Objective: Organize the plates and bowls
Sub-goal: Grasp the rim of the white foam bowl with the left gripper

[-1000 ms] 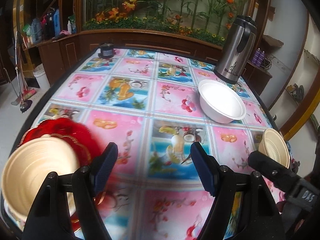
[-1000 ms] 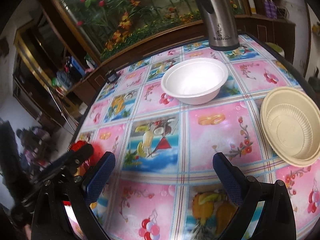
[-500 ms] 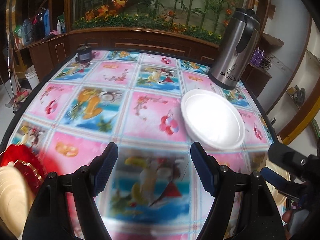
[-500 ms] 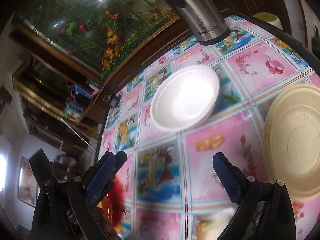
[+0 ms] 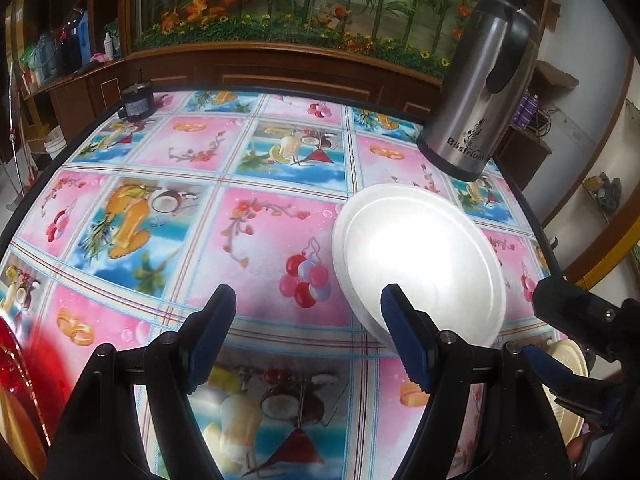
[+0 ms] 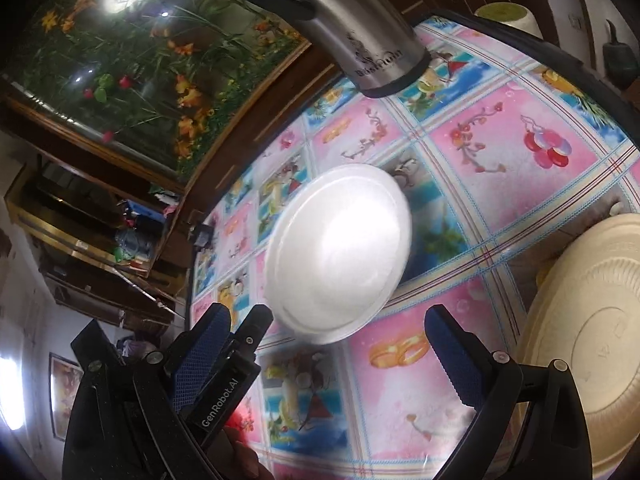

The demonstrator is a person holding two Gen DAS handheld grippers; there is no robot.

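A white foam bowl [image 5: 420, 256] stands on the patterned table, just ahead of my left gripper's right finger. My left gripper [image 5: 308, 332] is open and empty above the tablecloth, its right fingertip at the bowl's near rim. In the right wrist view the white bowl [image 6: 340, 256] lies ahead between the fingers. My right gripper [image 6: 332, 344] is open and empty. A cream plate [image 6: 592, 344] lies to its right, also glimpsed in the left wrist view [image 5: 570, 364]. A red plate [image 5: 16, 372] shows at the left edge.
A steel thermos jug [image 5: 480, 92] stands at the table's far right, just behind the white bowl, and also shows in the right wrist view [image 6: 356, 24]. A small black object [image 5: 138, 100] sits at the far left corner. A wooden cabinet with flowers runs behind the table.
Both grippers have moved forward toward the white bowl, which now looks larger and nearer. The red plate and cream bowl on the left have slid almost out of the left view.
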